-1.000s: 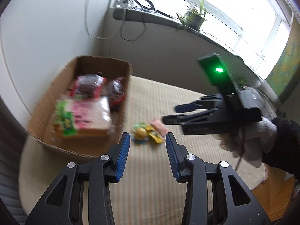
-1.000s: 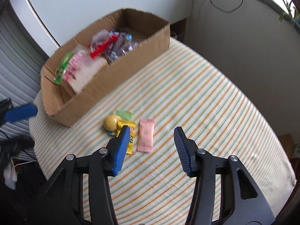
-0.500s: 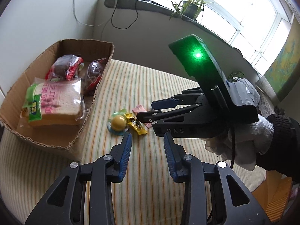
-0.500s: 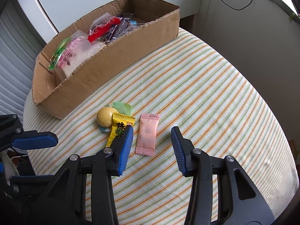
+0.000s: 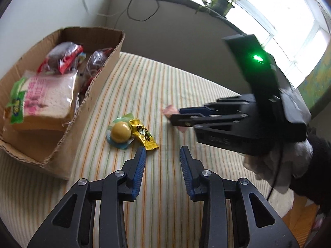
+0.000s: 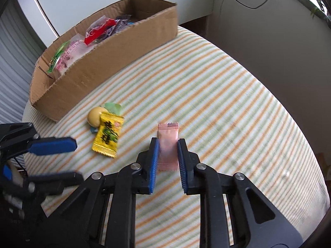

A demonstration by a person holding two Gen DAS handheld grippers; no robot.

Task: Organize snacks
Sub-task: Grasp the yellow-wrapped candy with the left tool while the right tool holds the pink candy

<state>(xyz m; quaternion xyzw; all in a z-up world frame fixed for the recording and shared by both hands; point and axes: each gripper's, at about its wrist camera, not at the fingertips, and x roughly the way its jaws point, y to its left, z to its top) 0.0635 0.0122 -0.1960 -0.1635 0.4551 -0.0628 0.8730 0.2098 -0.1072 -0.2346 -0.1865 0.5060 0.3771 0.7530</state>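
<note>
Closing on the pink candy packet [image 6: 168, 147], the right hand-held gripper [image 6: 168, 154] has just been narrowing its jaws, and its 2 blue pads are now pressing the packet's long edges while it is still lying flat on the striped tabletop [image 6: 227, 103]. Half a second ago the jaws were standing wide above the packet; now the pinch looks set, so lifting it toward the cardboard box [image 6: 115, 47] is probably next. The left hand-held gripper [image 5: 162, 155] is hovering open and empty just beside the yellow candy packet [image 5: 143, 132], its jaws having narrowed a little. Left loose on the tabletop are 3 snacks: 1 pink packet, 1 yellow packet and 1 round yellow sweet [image 5: 121, 129] touching it. Inside the 1 box are lying 1 bag of sliced bread [image 5: 44, 101] and several red-wrapped snacks, too jumbled to count.
</note>
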